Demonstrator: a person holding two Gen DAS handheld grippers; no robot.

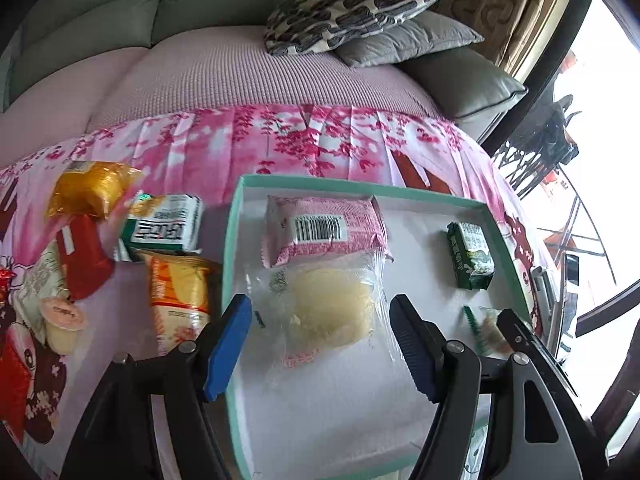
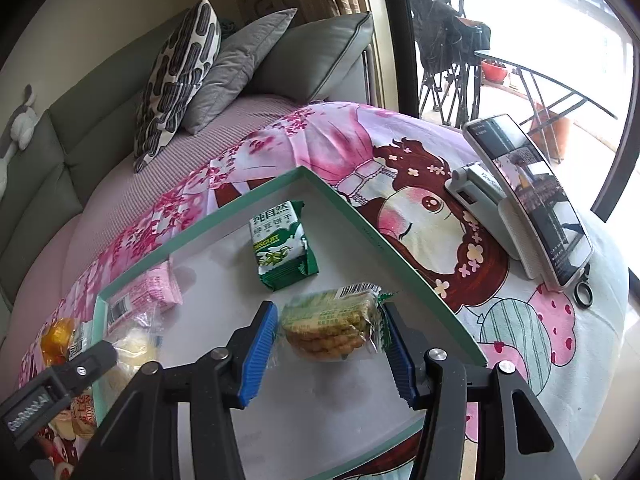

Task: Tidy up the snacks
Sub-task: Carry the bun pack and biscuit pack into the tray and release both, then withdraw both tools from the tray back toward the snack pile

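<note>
1. Shallow teal-rimmed cardboard box point(image 1: 234, 240) with white floor, lying on a pink floral cartoon-print cloth point(image 1: 192, 140) over the worktop.
2. Inside the box: clear plastic packet of pale yellow cake point(image 1: 328, 304), its far end tucked against a pink wrapper with a barcode point(image 1: 324, 228); green-and-white biscuit pack point(image 2: 284, 250) further right, apart from both.
3. Left gripper point(image 1: 320, 344) spread, blue pads either side of the clear cake packet, not pressing it.
4. Right gripper point(image 2: 330, 344) around a clear packet of round brown crackers point(image 2: 332, 328) near the box's right wall; right pad touching the crimped edge, left pad just beside the wrap; firm pinch impossible to tell.
5. Left of the box, loose on the cloth: golden foil packet point(image 1: 90, 190), green-white packet with bold lettering point(image 1: 164, 228), orange-yellow pouch point(image 1: 178, 296), red wrapper point(image 1: 82, 256), small sealed pudding cup point(image 1: 64, 324).
6. Right of the box: phone point(image 2: 528, 200) propped on a stand.
7. Behind: grey-green sofa with patterned cushion point(image 1: 352, 4).
</note>
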